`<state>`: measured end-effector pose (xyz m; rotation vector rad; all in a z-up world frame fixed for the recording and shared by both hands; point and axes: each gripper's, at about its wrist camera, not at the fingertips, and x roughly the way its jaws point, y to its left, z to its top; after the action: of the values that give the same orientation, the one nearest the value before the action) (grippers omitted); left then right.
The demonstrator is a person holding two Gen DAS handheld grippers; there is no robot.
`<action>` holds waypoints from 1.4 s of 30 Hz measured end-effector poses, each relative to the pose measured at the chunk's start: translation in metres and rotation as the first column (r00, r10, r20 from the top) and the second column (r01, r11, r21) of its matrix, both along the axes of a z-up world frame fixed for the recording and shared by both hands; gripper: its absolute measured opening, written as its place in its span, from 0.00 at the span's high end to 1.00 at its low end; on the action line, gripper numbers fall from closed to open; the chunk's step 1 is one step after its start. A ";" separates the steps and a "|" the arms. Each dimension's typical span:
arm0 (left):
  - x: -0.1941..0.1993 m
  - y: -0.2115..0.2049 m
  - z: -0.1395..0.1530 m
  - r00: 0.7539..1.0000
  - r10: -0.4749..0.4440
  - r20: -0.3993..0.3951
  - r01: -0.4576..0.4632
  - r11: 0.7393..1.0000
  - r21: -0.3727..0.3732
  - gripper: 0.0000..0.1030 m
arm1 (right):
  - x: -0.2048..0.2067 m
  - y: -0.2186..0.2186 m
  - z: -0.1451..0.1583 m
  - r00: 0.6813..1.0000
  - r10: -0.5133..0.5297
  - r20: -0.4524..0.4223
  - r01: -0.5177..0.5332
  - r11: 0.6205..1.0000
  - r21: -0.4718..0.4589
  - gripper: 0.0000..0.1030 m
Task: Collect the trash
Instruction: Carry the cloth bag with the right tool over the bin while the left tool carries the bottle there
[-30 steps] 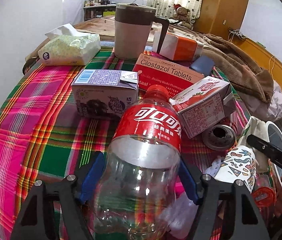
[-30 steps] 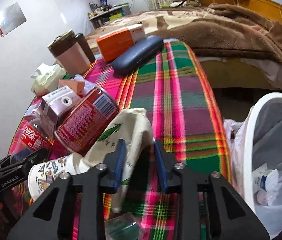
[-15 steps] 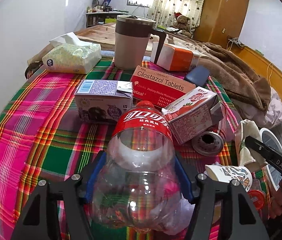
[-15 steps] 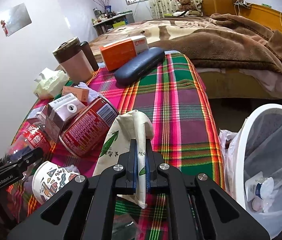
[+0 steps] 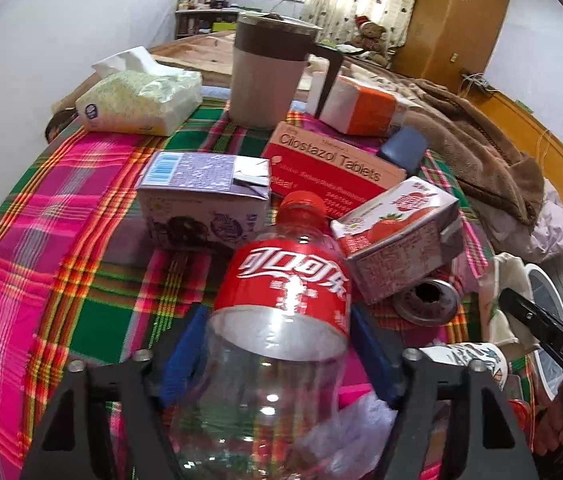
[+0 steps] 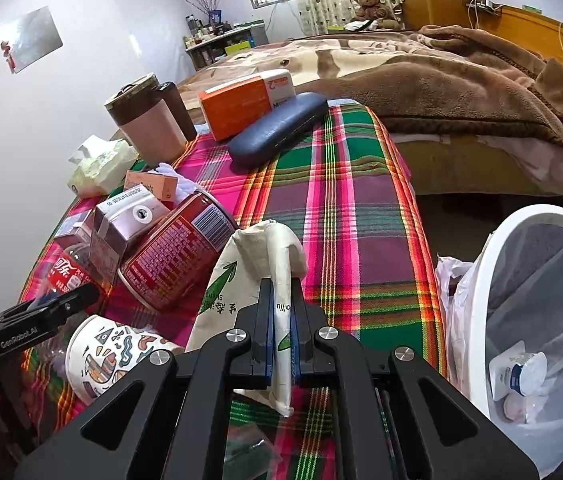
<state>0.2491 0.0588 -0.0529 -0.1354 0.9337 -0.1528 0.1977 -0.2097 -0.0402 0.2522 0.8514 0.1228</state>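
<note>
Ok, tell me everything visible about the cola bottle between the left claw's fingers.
The cola bottle is clear plastic, empty as far as shows, with a red cap and a red label bearing white script. It lies lengthwise between the fingers of the left claw, cap pointing away toward the cartons. Both blue pads press its clear body just below the label. Its cap sits close beside the strawberry carton; contact there is unclear.
</note>
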 end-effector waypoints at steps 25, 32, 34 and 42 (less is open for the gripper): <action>-0.073 -0.039 0.082 0.968 -0.064 0.241 0.060 0.998 0.024 0.38 | -0.047 -0.034 0.052 0.984 -0.056 0.169 0.052 0.998 0.030 0.94; -0.089 -0.082 0.098 0.949 -0.151 0.278 0.153 0.988 0.016 0.38 | -0.072 -0.064 0.068 0.970 -0.119 0.212 0.117 0.993 0.022 0.94; -0.093 -0.098 0.101 0.941 -0.181 0.286 0.184 0.983 0.017 0.38 | -0.079 -0.074 0.070 0.965 -0.138 0.221 0.138 0.990 0.018 0.94; -0.107 -0.166 0.101 0.905 -0.307 0.294 0.311 0.950 0.032 0.38 | -0.099 -0.117 0.068 0.949 -0.226 0.220 0.232 0.973 -0.005 0.94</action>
<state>0.1424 -0.1073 0.0480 0.0236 0.6482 -0.4633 0.0990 -0.3264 0.0277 0.3014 0.6002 -0.0791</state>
